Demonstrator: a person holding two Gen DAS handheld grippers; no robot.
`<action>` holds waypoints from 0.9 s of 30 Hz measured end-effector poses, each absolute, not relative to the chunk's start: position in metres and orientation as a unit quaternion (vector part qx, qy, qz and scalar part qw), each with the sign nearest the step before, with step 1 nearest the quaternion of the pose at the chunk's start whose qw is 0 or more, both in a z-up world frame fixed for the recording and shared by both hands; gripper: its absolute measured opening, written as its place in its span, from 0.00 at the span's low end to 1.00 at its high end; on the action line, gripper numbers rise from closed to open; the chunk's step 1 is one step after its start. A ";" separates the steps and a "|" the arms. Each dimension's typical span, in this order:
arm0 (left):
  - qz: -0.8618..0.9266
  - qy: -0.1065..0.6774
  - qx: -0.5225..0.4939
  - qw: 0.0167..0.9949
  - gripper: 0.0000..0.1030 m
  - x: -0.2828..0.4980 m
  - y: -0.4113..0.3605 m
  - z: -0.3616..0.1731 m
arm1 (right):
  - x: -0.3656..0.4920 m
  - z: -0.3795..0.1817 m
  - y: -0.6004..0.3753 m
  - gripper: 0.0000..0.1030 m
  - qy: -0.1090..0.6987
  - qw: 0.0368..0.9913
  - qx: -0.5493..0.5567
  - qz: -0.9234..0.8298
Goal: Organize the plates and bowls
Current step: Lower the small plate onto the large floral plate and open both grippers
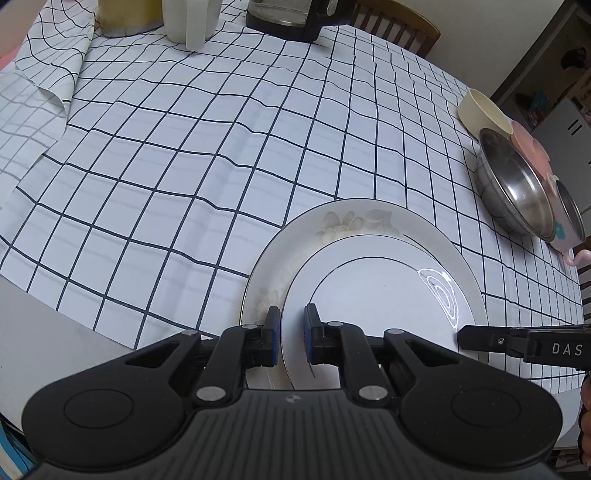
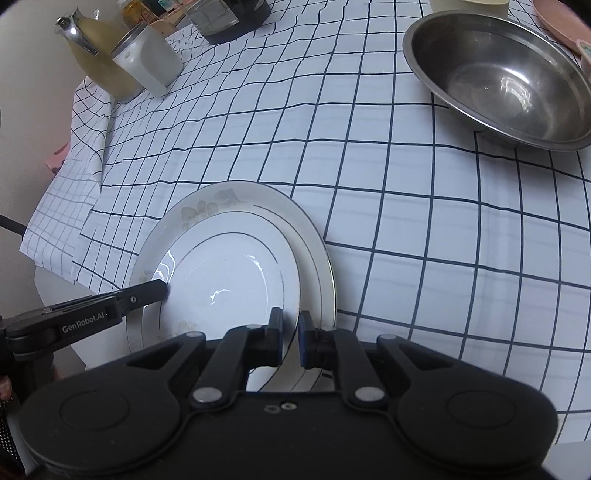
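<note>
A small white plate (image 1: 376, 295) with a thin dark ring lies over a larger grey-rimmed floral plate (image 1: 343, 221) on the checked tablecloth. My left gripper (image 1: 291, 317) is shut on the small plate's left rim. The right gripper (image 1: 461, 338) meets the same plate at its right edge. In the right wrist view my right gripper (image 2: 290, 319) is shut on the small plate (image 2: 229, 273), with the floral plate (image 2: 221, 199) under it and the left gripper (image 2: 162, 290) on its far side. A steel bowl (image 2: 509, 81) stands at the upper right.
Beside the steel bowl (image 1: 517, 192) sit a cream bowl (image 1: 480, 110), a pink dish (image 1: 532, 147) and a pink cup (image 1: 565, 229). A yellow jug (image 2: 99, 62), a frosted jar (image 2: 147, 59) and a dark kettle (image 1: 288, 18) line the far edge. The table edge (image 1: 55, 332) runs near left.
</note>
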State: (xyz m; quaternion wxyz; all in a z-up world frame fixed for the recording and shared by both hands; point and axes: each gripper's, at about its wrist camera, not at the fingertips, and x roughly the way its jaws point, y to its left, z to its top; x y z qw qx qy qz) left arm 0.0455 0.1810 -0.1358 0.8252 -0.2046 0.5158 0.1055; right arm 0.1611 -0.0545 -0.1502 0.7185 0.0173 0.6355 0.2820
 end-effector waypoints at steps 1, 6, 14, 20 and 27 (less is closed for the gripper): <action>0.105 0.516 -0.203 0.826 0.11 0.046 0.181 -0.136 | 0.161 -0.151 -0.055 0.09 0.636 0.718 0.019 0.281; 0.102 0.515 -0.198 0.828 0.11 0.046 0.180 -0.136 | 0.161 -0.154 -0.054 0.09 0.637 0.719 0.018 0.278; 0.100 0.516 -0.186 0.830 0.11 0.046 0.179 -0.136 | 0.159 -0.156 -0.055 0.09 0.633 0.723 0.016 0.275; 0.102 0.522 -0.163 0.831 0.11 0.048 0.179 -0.131 | 0.160 -0.158 -0.053 0.09 0.629 0.728 0.022 0.273; 0.109 0.516 -0.147 0.837 0.11 0.045 0.181 -0.120 | 0.159 -0.160 -0.051 0.09 0.626 0.729 0.022 0.275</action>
